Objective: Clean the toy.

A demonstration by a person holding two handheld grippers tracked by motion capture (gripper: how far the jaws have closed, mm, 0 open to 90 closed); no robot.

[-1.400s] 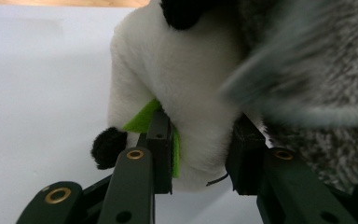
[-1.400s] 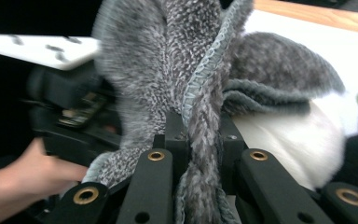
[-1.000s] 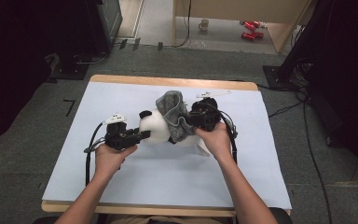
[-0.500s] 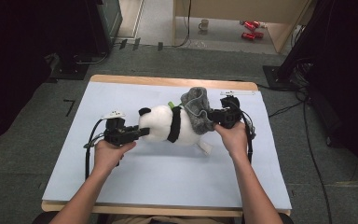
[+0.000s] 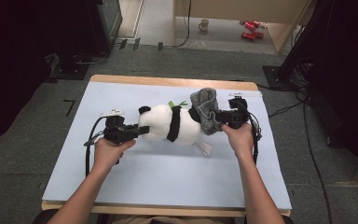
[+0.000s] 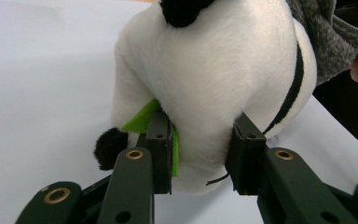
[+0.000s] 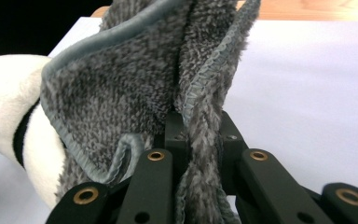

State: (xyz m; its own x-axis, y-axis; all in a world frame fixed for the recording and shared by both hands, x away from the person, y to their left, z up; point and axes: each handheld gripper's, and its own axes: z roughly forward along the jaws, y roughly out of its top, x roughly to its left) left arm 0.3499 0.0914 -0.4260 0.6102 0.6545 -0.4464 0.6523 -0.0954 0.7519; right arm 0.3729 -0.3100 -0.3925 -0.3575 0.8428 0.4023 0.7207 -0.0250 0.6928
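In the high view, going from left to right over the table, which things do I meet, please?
Left gripper → panda plush toy → grey cloth → right gripper.

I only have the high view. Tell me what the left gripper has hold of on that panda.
Observer: The left gripper is clamped on the white plush of the panda, with a green felt piece pressed under one pad.
Operator: Now report the right side.
Observer: The right gripper pinches a bunched fold of the grey towel tightly between its pads.
Operator: Check the towel's edge.
Observer: It has a stitched hem, and it rises upright from the jaws.
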